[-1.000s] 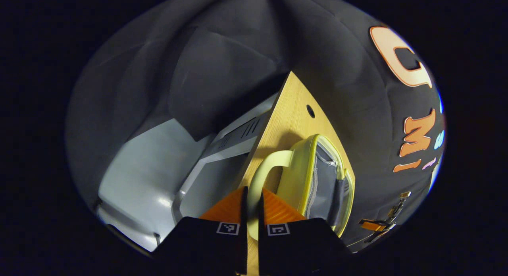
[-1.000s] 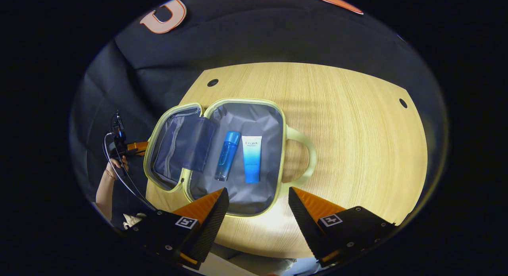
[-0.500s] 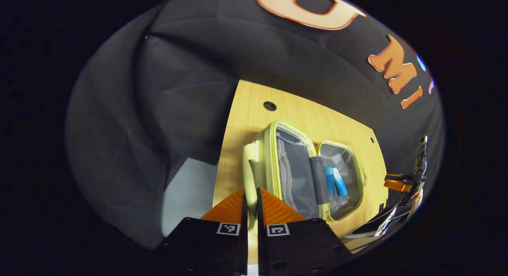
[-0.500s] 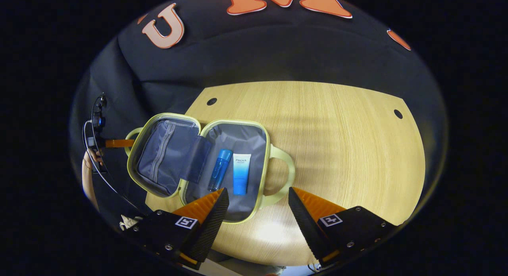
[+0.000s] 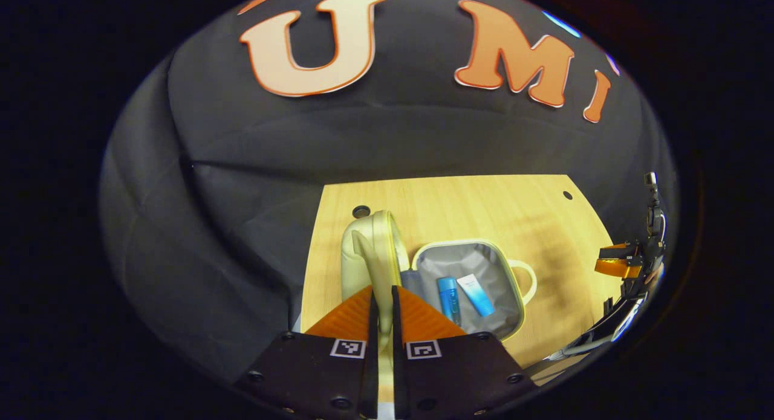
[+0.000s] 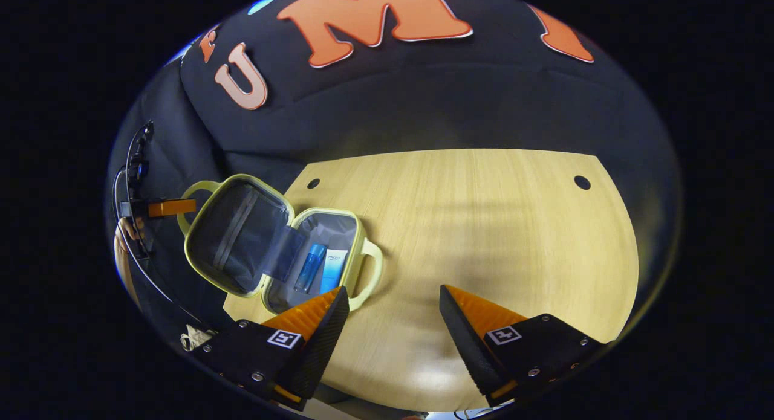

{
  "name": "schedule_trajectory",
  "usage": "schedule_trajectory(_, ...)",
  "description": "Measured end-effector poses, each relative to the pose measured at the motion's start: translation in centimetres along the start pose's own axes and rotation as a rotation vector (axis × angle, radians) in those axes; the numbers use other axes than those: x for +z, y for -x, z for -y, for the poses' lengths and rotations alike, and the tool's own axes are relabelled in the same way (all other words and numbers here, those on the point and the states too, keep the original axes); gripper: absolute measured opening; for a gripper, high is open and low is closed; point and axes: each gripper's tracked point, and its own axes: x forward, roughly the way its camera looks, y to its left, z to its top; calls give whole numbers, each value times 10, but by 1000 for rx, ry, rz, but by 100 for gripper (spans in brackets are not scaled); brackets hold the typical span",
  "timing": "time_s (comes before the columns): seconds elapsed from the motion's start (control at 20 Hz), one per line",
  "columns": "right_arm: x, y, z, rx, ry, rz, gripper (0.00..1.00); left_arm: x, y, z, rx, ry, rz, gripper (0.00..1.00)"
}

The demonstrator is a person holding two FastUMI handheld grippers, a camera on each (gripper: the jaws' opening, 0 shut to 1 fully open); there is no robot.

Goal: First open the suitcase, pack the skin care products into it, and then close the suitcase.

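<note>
Your left gripper [image 5: 381,299] clamps the lid handle [image 5: 376,269] of the suitcase [image 6: 266,251] on the table [image 6: 484,226]; swing it squarely over the blue bottle [image 6: 310,267] and tube [image 6: 334,269] (right gripper [image 6: 393,311] gapes, idle).

Dim booth, overhead glare, warped edges

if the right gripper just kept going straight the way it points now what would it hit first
Most likely the bare wooden table: the open right gripper aims right of the suitcase, though depth is hard to judge.
</note>
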Motion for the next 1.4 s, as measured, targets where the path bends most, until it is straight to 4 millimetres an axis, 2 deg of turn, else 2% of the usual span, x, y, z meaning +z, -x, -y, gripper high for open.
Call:
schedule_trajectory(0.15,-5,24,33,-2,-9,27,95,10,-2,44,47,-68,-17,10)
schedule_trajectory(0.25,-14,41,64,-21,-19,40,96,20,-6,76,88,-104,-10,10)
schedule_trajectory(0.4,-27,55,100,-30,-62,46,96,22,-16,107,196,-190,-10,10)
schedule_trajectory(0.45,-31,59,112,-26,-85,50,96,22,-22,137,210,-214,-4,10)
schedule_trajectory(0.5,-35,64,125,-36,-90,52,95,20,-32,167,181,-213,-6,10)
schedule_trajectory(0.65,-40,73,151,-63,-88,52,96,5,-66,231,113,-191,-28,11)
schedule_trajectory(0.7,-42,75,160,-72,-93,49,95,1,-80,251,107,-200,-23,9)
schedule_trajectory(0.8,-48,75,169,-87,-100,38,96,-22,-104,278,67,-181,-63,8)
schedule_trajectory(0.95,-60,78,179,-97,-112,11,96,-56,-134,305,44,-151,-136,8)
schedule_trajectory(1.0,-63,78,182,-102,-111,4,96,-72,-148,319,55,-155,-167,8)
schedule_trajectory(1.05,-67,80,185,-112,-105,-5,96,-79,-158,317,78,-190,-197,8)
schedule_trajectory(1.25,-66,79,188,-116,-99,-15,96,-65,-145,331,97,-237,-189,8)
schedule_trajectory(1.3,-67,78,184,-109,-93,-17,95,-70,-144,334,76,-217,-196,18)
schedule_trajectory(1.4,-64,75,176,-93,-81,-23,95,-75,-125,332,55,-164,-201,29)
